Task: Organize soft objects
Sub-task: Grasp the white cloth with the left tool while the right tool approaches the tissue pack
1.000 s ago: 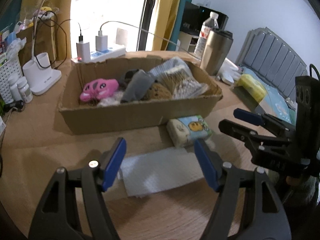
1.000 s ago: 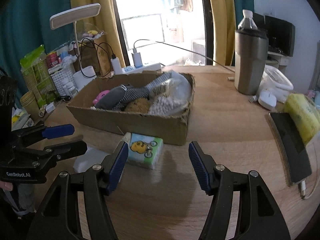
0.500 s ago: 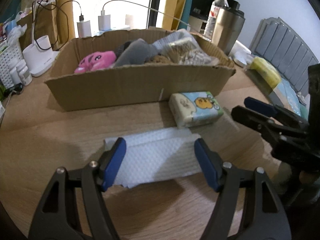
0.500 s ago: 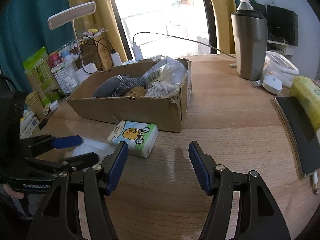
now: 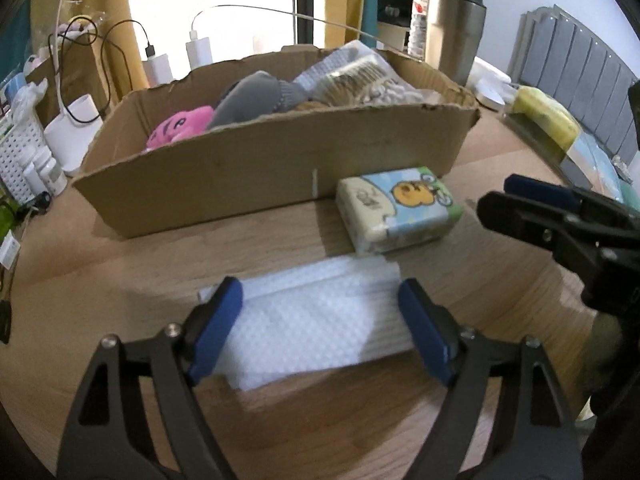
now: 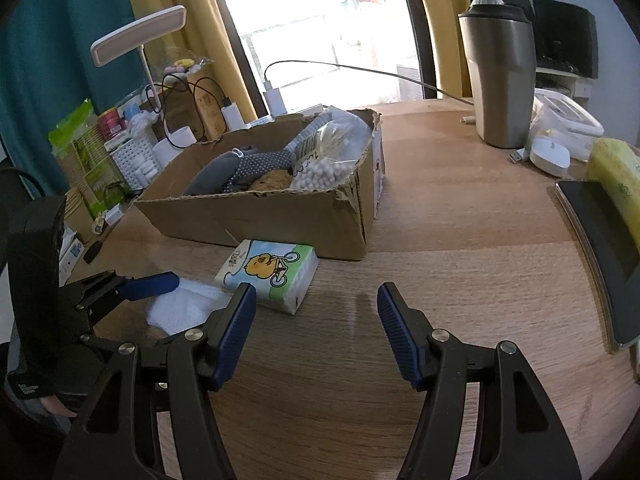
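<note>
A white folded cloth lies flat on the wooden table. My left gripper is open and low over it, one blue finger at each end of the cloth. A tissue pack with a cartoon print lies just beyond, against the cardboard box. The box holds a pink plush, a grey soft toy and a bag of white balls. My right gripper is open and empty above bare table, right of the tissue pack. The cloth shows at its left.
A steel tumbler and water bottle stand at the back right. A phone, yellow pouch and white mouse lie at the right edge. A desk lamp, chargers and a white basket crowd the back left.
My left gripper has moved forward and down until its open fingers straddle the white cloth. My right gripper has come lower and slightly closer to the tissue pack.
</note>
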`<act>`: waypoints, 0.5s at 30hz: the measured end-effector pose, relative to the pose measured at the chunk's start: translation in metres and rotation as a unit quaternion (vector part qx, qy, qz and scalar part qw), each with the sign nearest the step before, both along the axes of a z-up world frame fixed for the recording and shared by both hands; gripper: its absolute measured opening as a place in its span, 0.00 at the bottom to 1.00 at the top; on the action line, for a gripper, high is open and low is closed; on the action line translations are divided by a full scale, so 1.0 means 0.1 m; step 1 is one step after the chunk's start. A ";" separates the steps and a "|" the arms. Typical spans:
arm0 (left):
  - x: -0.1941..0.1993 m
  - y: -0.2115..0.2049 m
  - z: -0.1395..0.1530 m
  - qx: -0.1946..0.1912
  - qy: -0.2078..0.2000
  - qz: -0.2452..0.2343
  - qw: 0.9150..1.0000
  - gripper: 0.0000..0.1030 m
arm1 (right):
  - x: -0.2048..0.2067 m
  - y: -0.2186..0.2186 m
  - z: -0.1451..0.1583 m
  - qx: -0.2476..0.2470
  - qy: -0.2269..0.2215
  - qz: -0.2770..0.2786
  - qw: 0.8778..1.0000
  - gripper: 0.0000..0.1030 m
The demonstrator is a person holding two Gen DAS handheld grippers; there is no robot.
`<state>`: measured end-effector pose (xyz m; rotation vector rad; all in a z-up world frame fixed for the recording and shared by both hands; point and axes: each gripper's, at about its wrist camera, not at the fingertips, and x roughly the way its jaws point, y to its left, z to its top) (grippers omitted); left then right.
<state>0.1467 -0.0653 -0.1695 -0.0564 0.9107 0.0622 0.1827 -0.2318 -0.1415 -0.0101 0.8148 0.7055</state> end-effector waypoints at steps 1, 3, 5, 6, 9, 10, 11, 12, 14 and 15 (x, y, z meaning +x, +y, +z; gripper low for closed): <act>0.00 0.00 0.00 0.001 0.000 -0.003 1.000 0.79 | 0.00 0.00 0.00 0.000 0.000 -0.001 1.000 0.64; -0.01 0.00 0.00 0.002 -0.001 -0.007 1.000 0.79 | 0.00 0.01 0.00 -0.003 0.000 -0.001 1.000 0.64; -0.01 0.00 0.00 0.003 -0.002 -0.010 1.000 0.76 | 0.00 0.02 0.00 -0.005 -0.001 -0.003 1.000 0.64; -0.02 0.00 0.01 0.002 -0.003 -0.011 1.000 0.72 | 0.00 0.02 0.00 -0.006 -0.001 -0.003 1.000 0.64; -0.06 0.06 0.03 0.000 -0.009 -0.009 1.000 0.54 | 0.00 0.03 0.00 -0.010 -0.002 -0.007 1.000 0.64; -0.08 0.10 0.04 -0.002 -0.010 -0.008 1.000 0.46 | 0.01 0.03 0.00 -0.011 -0.003 -0.008 1.000 0.64; -0.09 0.12 0.04 -0.003 -0.011 -0.008 1.000 0.43 | 0.00 0.04 0.00 -0.012 -0.003 -0.009 1.000 0.64; -0.11 0.15 0.04 -0.006 -0.012 -0.007 1.000 0.37 | 0.00 0.06 0.00 -0.014 -0.004 -0.009 1.000 0.64; -0.14 0.22 0.05 -0.019 -0.013 -0.006 1.000 0.30 | -0.01 0.10 0.00 -0.017 -0.006 -0.006 1.000 0.64; -0.15 0.25 0.05 -0.025 -0.014 -0.007 1.000 0.27 | -0.01 0.12 0.01 -0.019 -0.007 -0.005 1.000 0.64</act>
